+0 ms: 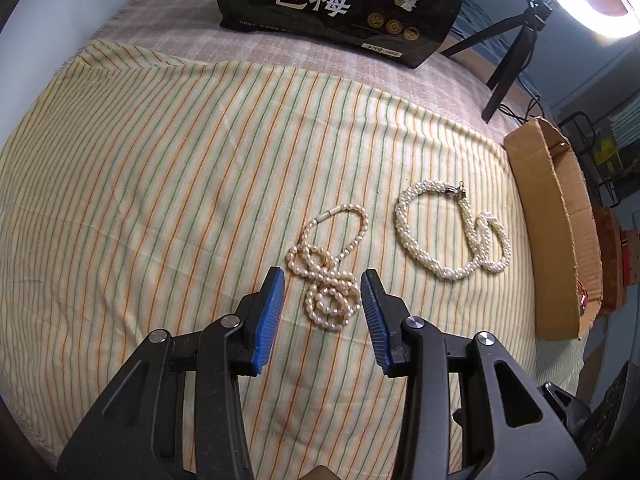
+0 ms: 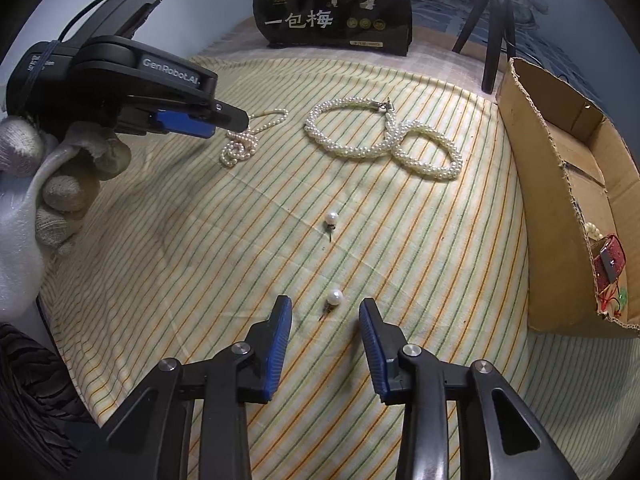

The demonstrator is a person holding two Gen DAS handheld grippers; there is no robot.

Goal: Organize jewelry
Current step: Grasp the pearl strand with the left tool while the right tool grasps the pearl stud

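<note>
1. A striped cloth [image 1: 180,184] in yellow, green and orange covers the surface; a pinkish checked cloth [image 1: 168,20] lies under it toward the back.
2. A black bag [image 1: 340,4] with pale characters and tree drawings stands at the far edge.
3. A ring light [image 1: 592,4] glows at the upper right; a black tripod [image 1: 516,60] stands below it.
4. A pale blue wall [image 2: 208,4] rises behind; the shelving at the far right is too blurred to make out, perhaps a rack.
</note>
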